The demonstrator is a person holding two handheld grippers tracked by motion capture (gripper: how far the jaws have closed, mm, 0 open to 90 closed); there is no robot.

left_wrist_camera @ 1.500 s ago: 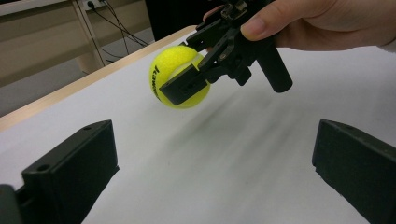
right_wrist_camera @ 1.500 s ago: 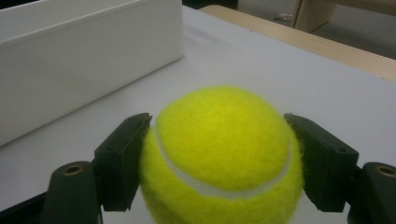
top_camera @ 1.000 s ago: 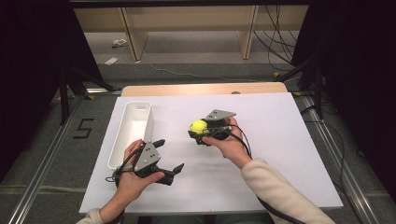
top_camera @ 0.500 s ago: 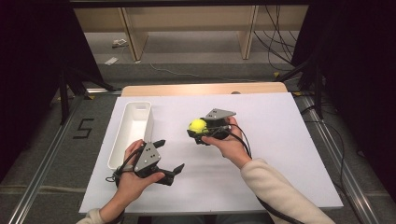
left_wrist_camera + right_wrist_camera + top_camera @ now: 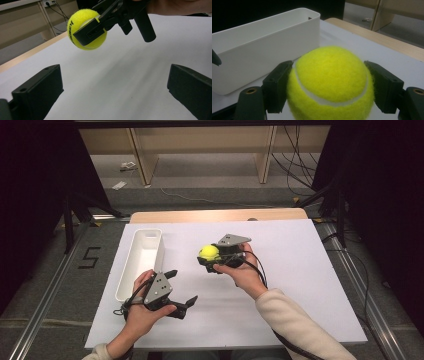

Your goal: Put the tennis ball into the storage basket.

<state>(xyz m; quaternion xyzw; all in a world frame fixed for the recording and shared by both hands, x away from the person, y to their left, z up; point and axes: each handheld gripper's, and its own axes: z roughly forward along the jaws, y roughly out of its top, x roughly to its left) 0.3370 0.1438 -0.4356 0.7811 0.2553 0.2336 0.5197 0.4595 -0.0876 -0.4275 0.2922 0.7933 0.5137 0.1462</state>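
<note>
In the right gripper view, the lower part of the tennis ball [image 5: 330, 83] is running off the bottom edge of the frame, and the two black jaws are covering its left and right flanks. The white bin [image 5: 262, 45] is being cut off at the left edge, so its full length cannot be told there.

In the left gripper view, the printed lettering on the ball is curving out of sight at the ball's left side and cannot be read in full. One jaw of the right gripper [image 5: 100, 23] is covering the ball's middle. The hand holding that gripper is being cut off by the top edge of the frame.

In the high view, both forearms are leaving the frame at the bottom edge.
</note>
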